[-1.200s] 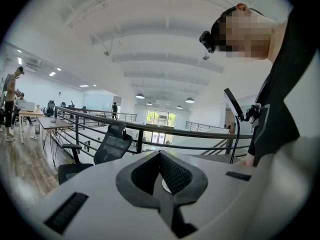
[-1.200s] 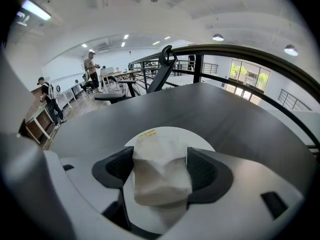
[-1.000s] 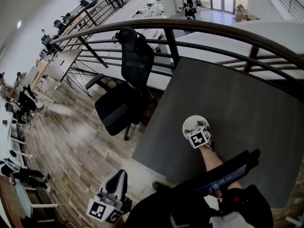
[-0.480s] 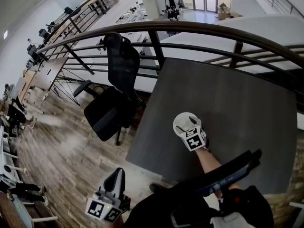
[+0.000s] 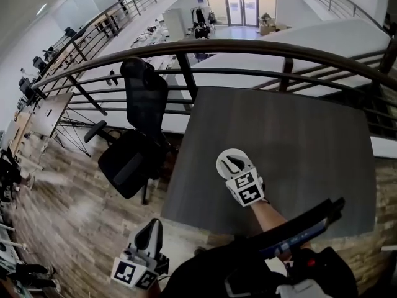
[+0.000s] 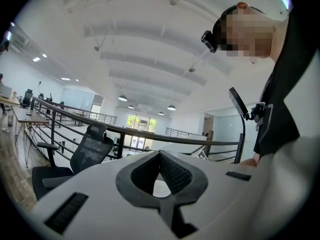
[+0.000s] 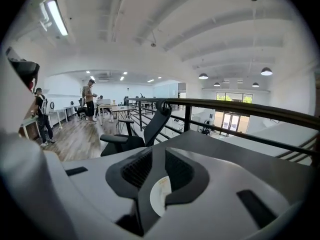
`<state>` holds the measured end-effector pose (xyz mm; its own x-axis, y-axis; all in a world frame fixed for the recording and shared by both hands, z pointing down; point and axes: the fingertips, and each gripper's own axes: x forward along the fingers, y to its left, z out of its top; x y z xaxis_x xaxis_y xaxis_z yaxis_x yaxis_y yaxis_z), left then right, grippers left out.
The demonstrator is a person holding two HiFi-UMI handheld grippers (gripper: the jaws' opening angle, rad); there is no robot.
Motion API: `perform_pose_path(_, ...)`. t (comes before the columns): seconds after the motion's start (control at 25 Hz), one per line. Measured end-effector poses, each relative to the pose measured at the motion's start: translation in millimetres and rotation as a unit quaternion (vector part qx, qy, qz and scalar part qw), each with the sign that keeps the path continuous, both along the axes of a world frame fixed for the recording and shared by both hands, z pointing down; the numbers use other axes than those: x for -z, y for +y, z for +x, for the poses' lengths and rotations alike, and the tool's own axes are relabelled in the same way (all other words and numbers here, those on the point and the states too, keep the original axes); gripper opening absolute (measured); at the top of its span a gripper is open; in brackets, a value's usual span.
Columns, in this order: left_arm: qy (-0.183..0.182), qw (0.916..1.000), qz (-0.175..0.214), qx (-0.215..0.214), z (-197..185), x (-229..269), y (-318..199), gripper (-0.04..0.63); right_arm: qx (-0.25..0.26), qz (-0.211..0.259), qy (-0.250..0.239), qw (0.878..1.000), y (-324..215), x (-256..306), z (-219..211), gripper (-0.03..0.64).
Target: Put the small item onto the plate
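Note:
My right gripper (image 5: pixel 232 162) hovers over the near left part of a dark grey table (image 5: pixel 298 141), with its marker cube toward me. In the right gripper view its jaws (image 7: pixel 158 150) stand a narrow gap apart and are closing, with nothing between them. My left gripper (image 5: pixel 151 230) hangs low at the left, off the table and over the wooden floor. Its jaws (image 6: pixel 160 152) meet at the tips and hold nothing. No plate or small item shows in any view.
A black office chair (image 5: pixel 133 141) stands at the table's left side. A dark metal railing (image 5: pixel 248 47) runs behind the table, with a drop to a lower floor beyond. People stand by desks far off (image 7: pixel 90 98).
The head view has swung so the table and chair sit lower and further left. My right gripper stays over the table's near left part. The left gripper hangs where it was.

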<state>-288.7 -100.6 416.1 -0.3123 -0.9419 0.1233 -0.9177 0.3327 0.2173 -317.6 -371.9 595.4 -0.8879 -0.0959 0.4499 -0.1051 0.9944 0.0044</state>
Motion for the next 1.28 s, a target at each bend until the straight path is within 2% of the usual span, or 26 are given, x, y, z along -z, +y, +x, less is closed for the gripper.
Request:
perform_pose_path(0.16,-0.004,0.9998,0.013,-0.016,-4.4,-3.1,19.2,0.003,-0.014,-0.013,-0.027,0.999,20.7,23.6,7.2,0.055)
perform_pose_path(0.4,0.002,0.9986,0.028,-0.045,-8.2,-4.0,52.5,0.003,-0.041,-0.004,-0.054,0.998,54.3,50.8,21.6,0.003)
perform_pose_path(0.68,0.017,0.9954,0.039,-0.085,-14.4,-9.9,81.8,0.003,-0.072,-0.018,-0.070,0.995,99.9,65.3,39.6,0.003)
perform_pose_path(0.84,0.018,0.9922,0.046,-0.114,-13.8,-13.7,90.5,0.003,-0.090,-0.010,-0.081,0.993,128.0,84.5,55.0,0.003)
perform_pose_path(1.04,0.023,0.9872,0.047,-0.151,-13.9,-25.8,99.4,0.003,-0.115,-0.014,-0.089,0.989,164.5,99.7,75.8,0.003)
perform_pose_path(1.28,0.029,0.9797,0.060,-0.189,-4.4,-25.6,104.8,0.003,-0.151,-0.002,-0.082,0.985,182.2,107.8,104.5,0.003)
